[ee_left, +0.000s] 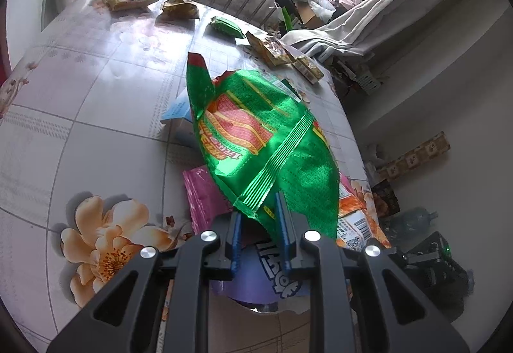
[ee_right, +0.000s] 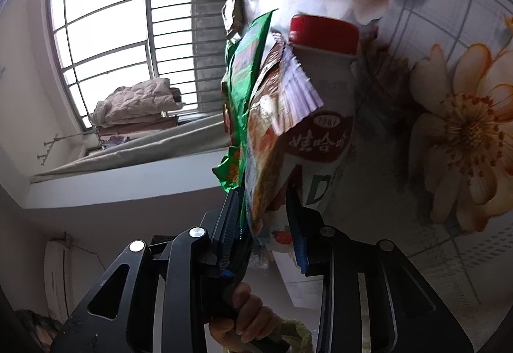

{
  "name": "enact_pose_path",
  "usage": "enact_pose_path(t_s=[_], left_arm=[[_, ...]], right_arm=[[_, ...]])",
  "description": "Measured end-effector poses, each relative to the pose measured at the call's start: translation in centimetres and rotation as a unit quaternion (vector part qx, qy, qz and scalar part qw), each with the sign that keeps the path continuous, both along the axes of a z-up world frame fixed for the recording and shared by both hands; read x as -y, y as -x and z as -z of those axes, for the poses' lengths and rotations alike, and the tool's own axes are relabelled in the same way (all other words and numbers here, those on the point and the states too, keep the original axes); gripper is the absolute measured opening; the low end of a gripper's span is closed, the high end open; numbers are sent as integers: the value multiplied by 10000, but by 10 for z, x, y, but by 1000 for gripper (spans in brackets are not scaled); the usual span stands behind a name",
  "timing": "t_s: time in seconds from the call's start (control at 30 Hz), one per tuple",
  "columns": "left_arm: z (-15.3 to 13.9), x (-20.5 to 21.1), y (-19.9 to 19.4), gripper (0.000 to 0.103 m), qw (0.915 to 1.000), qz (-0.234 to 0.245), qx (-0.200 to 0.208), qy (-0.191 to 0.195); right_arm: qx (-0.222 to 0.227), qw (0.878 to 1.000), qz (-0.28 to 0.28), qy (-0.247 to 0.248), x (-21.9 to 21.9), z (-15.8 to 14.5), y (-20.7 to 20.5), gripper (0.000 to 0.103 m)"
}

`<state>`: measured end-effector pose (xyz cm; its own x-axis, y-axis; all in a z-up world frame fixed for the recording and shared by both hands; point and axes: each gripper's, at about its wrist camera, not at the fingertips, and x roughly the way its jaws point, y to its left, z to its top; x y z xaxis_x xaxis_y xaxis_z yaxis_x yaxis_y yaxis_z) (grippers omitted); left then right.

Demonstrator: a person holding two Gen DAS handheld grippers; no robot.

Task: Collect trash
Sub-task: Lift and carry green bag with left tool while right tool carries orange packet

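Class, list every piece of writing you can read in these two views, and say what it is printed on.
"娃哈哈": brown label band of the red-capped drink bottle.
"D": large green letter lower on that bottle.
Small badge above the brand: too blurred.
Green snack wrapper: red and yellow print, too distorted.
Purple packet: white letters, partly hidden, unreadable.
Barcoded orange packet: too small.

A large crinkled green foil snack bag (ee_left: 266,141) with a red and yellow label lies tilted on top of a heap of wrappers on the flowered tabletop (ee_left: 96,116), over a pink packet (ee_left: 200,196), an orange packet (ee_left: 356,215) and a purple wrapper (ee_left: 256,282). Farther back lie a small green packet (ee_left: 226,27) and several yellow-brown wrappers (ee_left: 271,48). The right view shows a white bottle with a red cap (ee_right: 323,71) beside an upright brown-orange wrapper (ee_right: 269,141).
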<state>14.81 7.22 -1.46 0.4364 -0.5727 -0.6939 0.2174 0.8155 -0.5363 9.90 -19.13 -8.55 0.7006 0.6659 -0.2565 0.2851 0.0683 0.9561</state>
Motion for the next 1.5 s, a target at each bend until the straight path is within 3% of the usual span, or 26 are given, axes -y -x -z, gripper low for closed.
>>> enact_pose_path(t_s=[0.33,0.67,1.03,1.27,1.5], left_arm=[[-10,0,10,11,9997,51,226,-7],[-55,-4,10,5,9956,141,819,432],[-145,-22,18,3,9774,-122,1896,924],[-172,-20,34,3,9700,-159,2265,872],[-175,20,43,3,9720,145,2261,618]], right_arm=[[179,9996,-110,196,0,-11,-12,4],[728,9960,-167,497,7,-40,-25,2],[1633,9846,74,624,32,-95,-35,1],[1881,9787,602,565,66,-101,-10,1],[1908,9696,1391,644,127,-94,38,1]])
